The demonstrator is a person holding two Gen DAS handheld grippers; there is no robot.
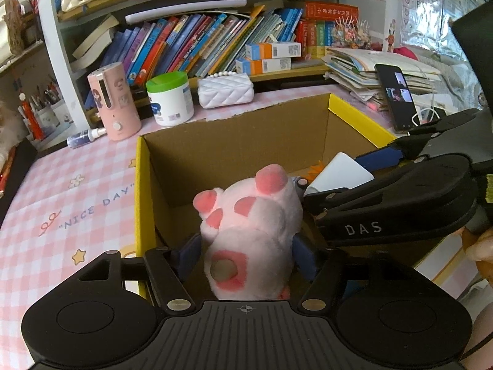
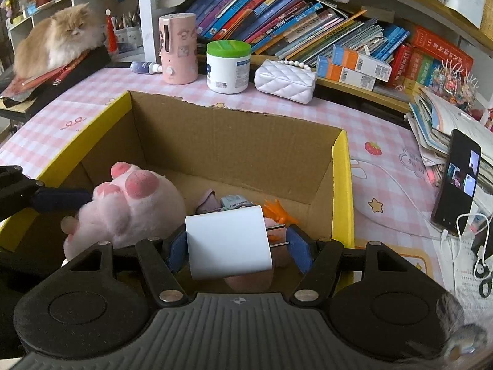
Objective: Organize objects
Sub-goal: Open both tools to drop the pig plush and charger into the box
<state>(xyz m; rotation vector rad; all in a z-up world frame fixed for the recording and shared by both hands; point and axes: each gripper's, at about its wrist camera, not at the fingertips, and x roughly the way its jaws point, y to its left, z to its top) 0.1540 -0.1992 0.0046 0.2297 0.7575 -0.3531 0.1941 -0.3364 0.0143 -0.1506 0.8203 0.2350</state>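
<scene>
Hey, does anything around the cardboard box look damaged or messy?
Yes. The cardboard box has a ragged, torn top edge along its far wall, where a flap seems ripped off. At the right, a stack of papers is splayed and slumping behind the propped phone.

Your cardboard box (image 2: 234, 141) sits open on the surface (image 2: 92, 98). In it, the plush paw (image 2: 132, 209) lies at the left, with a toy truck (image 2: 235, 201) near the middle. Behind the box stand a humidifier (image 2: 179, 47), a tub (image 2: 228, 66) and a quilted purse (image 2: 285, 80), left to right. Right of the box, a phone (image 2: 457, 182) leans against stacked papers (image 2: 437, 126). A cat (image 2: 58, 40) lies far left.
</scene>
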